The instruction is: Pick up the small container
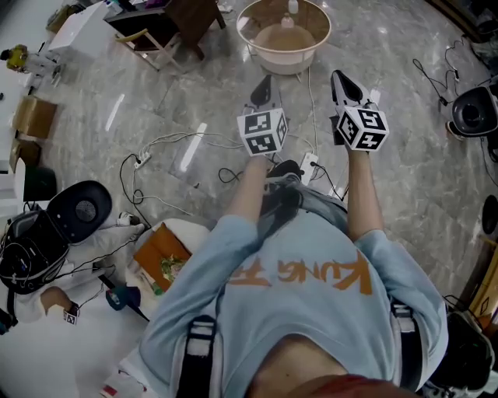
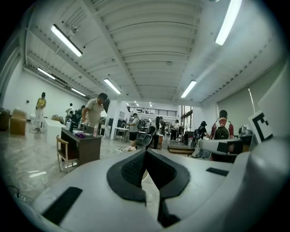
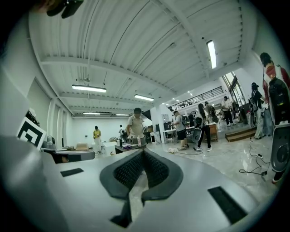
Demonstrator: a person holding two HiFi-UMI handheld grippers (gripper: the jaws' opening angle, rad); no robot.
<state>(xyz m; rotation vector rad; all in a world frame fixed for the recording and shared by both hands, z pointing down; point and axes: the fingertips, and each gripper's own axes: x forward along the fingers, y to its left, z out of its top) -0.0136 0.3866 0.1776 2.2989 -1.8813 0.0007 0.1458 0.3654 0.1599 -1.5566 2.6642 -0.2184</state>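
A glossy marbled floor (image 1: 405, 186) is strewn with cables (image 1: 187, 136); the ribbed white ceiling (image 2: 149, 45) is lit by tube lamps (image 2: 65, 40).

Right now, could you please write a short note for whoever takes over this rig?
Left gripper: shut, empty, held up in front of the person.
Right gripper: shut, empty, beside the left one.
Things: a round pale basin stands just ahead of both grippers. Small white items sit in it, but they are too small to tell which is the container.
Done: nothing picked up.
Left: open one gripper, reach to the basin, and probably grasp and lift the container there.
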